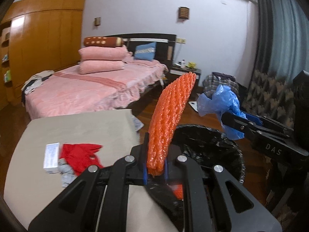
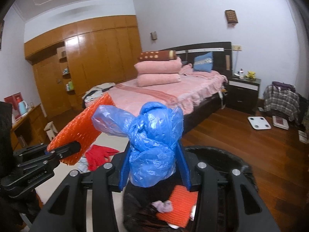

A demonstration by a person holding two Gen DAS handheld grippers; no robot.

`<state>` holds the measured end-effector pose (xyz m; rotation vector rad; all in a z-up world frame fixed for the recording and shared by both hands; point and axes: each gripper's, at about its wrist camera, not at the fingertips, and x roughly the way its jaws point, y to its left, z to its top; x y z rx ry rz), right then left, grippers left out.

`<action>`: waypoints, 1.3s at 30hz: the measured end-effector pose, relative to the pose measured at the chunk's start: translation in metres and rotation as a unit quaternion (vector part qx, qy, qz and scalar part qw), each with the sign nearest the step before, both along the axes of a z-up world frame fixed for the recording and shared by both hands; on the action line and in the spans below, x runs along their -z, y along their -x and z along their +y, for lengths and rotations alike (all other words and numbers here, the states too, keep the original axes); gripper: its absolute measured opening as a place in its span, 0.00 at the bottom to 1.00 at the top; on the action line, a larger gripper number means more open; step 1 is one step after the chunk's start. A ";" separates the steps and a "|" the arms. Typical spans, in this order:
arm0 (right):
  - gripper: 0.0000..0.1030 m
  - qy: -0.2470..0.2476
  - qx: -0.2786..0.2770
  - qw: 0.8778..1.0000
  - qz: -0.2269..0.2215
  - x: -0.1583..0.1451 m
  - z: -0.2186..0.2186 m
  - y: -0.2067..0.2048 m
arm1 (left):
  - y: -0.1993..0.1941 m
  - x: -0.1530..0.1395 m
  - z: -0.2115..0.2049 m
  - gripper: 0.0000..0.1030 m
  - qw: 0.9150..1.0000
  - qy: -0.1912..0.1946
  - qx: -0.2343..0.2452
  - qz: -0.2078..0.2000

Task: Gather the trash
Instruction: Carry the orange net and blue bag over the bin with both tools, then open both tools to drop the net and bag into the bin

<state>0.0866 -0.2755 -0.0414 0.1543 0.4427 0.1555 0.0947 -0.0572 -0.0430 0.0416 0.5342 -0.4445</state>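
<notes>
My left gripper (image 1: pixel 155 171) is shut on an orange foam net (image 1: pixel 170 119) that stands up from its jaws, above the near rim of a bin lined with a black bag (image 1: pixel 208 145). My right gripper (image 2: pixel 154 172) is shut on a crumpled blue plastic bag (image 2: pixel 152 143), held over the same bin (image 2: pixel 218 154). In the right wrist view the orange net (image 2: pixel 81 131) and left gripper (image 2: pixel 63 150) are at the left. The blue bag (image 1: pixel 220 102) and right gripper (image 1: pixel 231 119) show at the right in the left wrist view. An orange net piece (image 2: pixel 179 206) and a tissue lie inside the bin.
A beige table (image 1: pixel 77 131) to the left of the bin holds a red cloth (image 1: pixel 81 156), a white box (image 1: pixel 51 157) and a grey cloth. A pink bed (image 1: pixel 92 89) stands behind. A nightstand (image 2: pixel 243 90), a scale (image 2: pixel 258 122) and bags are on the wooden floor at right.
</notes>
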 end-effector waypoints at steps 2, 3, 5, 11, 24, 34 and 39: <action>0.42 0.004 0.014 1.000 0.005 0.004 -0.012 0.003 | -0.002 0.004 -0.012 0.11 1.000 -0.002 0.013 0.003; 0.42 0.005 0.018 1.000 0.007 0.005 -0.016 0.004 | -0.003 0.007 -0.019 0.11 1.000 -0.004 0.021 0.006; 0.42 0.009 0.031 0.999 0.013 0.009 -0.027 0.006 | -0.006 0.013 -0.031 0.11 0.999 -0.005 0.037 0.012; 0.42 0.014 0.060 0.998 0.033 0.023 -0.057 0.007 | -0.019 0.031 -0.062 0.11 0.997 -0.011 0.068 0.027; 0.57 0.030 0.080 0.993 0.078 0.058 -0.083 -0.011 | -0.045 0.059 -0.107 0.32 0.992 -0.014 0.105 0.065; 0.94 0.019 0.100 0.992 0.069 0.057 -0.089 -0.004 | -0.043 0.050 -0.068 0.79 0.996 -0.017 0.075 0.051; 0.94 0.007 0.083 0.995 0.057 0.042 -0.078 -0.001 | -0.034 0.032 -0.035 0.87 0.999 -0.016 0.035 0.030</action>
